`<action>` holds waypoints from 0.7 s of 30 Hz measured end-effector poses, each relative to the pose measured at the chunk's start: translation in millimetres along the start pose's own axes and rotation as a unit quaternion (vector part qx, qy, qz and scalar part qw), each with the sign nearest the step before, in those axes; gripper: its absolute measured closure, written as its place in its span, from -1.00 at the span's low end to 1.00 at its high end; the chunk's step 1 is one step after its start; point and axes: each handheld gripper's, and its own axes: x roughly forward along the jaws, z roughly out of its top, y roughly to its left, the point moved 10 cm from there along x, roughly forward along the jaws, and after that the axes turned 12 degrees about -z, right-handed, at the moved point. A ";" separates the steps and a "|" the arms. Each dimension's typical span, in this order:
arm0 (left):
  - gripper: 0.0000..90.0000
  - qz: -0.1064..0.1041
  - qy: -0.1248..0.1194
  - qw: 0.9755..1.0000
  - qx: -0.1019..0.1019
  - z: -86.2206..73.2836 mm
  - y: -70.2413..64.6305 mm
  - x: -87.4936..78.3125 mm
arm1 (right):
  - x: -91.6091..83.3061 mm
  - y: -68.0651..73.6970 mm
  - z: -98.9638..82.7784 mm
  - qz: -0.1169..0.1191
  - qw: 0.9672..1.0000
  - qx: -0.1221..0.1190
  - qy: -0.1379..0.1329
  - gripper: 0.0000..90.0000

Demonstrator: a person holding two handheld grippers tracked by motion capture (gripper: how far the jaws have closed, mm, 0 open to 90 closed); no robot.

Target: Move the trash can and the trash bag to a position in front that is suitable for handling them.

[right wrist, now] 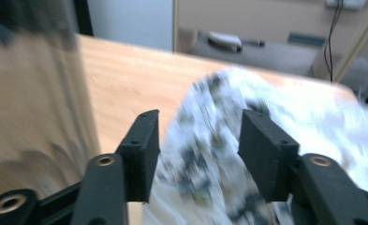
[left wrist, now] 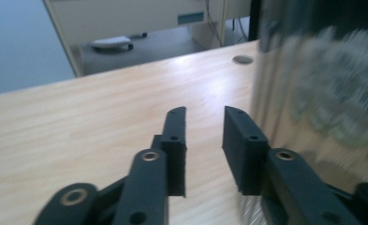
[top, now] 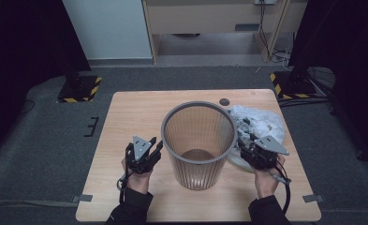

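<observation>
Table (top: 125,122) is carrying a bin (top: 199,140) standing upright at its centre, unlined so far. Bag (top: 259,123) is lying crumpled at the bin's three o'clock. Right gripper (top: 245,145) is reaching it, jaws spread astride the plastic, not pinching. Left gripper (top: 157,149) is hovering at nine o'clock, jaws parted, empty. Lining is all ahead.

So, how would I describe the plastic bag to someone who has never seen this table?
Find the wooden table, then the tall see-through bin at its middle. Right of the bin, touching its side, lies the bag, just ahead of the right hand-held gripper. It is the only soft, crumpled thing there: pale, translucent, with dark print.
</observation>
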 end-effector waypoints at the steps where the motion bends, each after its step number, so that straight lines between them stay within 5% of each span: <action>1: 0.45 0.004 0.005 1.000 -0.002 -5.7 4.0 -3.3 | 0.6 -4.6 -7.7 -0.003 1.000 0.004 0.008 -0.02; 5: 0.29 0.013 0.037 0.999 -0.009 -35.9 17.1 -10.5 | 3.8 -13.0 -36.8 -0.005 0.999 0.007 0.034 -0.09; 8: 0.18 0.021 0.079 0.997 0.002 -63.5 24.0 -11.2 | 7.2 -12.4 -55.3 -0.006 0.999 -0.014 0.047 -0.10; 12: 0.11 0.031 0.107 0.994 -0.014 -88.9 34.0 -12.0 | 11.9 -14.6 -75.9 -0.010 0.997 -0.029 0.068 0.00; 16: -0.05 0.040 0.123 0.991 -0.033 -99.2 41.4 -12.1 | 15.1 -12.8 -89.6 -0.009 0.993 -0.073 0.095 0.44; 21: -0.15 0.044 0.142 0.988 -0.036 -111.8 43.7 -15.4 | 11.7 -7.7 -96.8 0.012 0.991 -0.080 0.106 0.77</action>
